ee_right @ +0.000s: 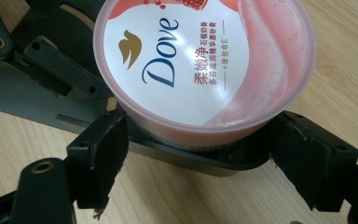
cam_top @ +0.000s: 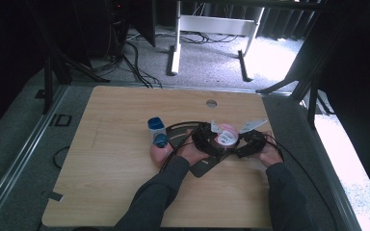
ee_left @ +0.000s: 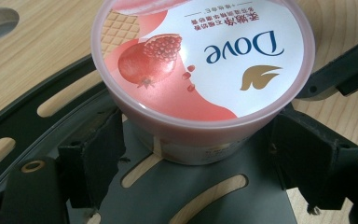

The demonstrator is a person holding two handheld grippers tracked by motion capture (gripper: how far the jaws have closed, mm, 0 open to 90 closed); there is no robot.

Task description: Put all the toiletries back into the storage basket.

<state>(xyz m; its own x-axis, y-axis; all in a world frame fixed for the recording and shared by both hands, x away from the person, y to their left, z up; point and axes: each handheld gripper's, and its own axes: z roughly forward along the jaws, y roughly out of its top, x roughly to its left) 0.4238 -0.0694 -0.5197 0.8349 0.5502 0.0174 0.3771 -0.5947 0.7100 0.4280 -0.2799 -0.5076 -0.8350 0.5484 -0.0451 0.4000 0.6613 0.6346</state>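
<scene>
A pink Dove tub (cam_top: 225,137) with a pomegranate lid stands on a dark grey slotted plate (cam_top: 203,166) at the table's middle. My left gripper (cam_top: 206,139) straddles the tub (ee_left: 200,70) from its left, one pad (ee_left: 103,154) on each side just under the lid rim. My right gripper (cam_top: 248,142) straddles the same tub (ee_right: 200,65) from the right, pads (ee_right: 105,158) likewise tucked below the rim. On both, the pads sit very close to the tub wall. The lid overhang hides whether they press on it.
A blue-capped bottle (cam_top: 156,130) and a pink object (cam_top: 160,151) lie just left of my left hand. A round hole (cam_top: 211,103) marks the table's far side. Cables (cam_top: 294,163) trail from both grippers. Bare wood extends left and in front.
</scene>
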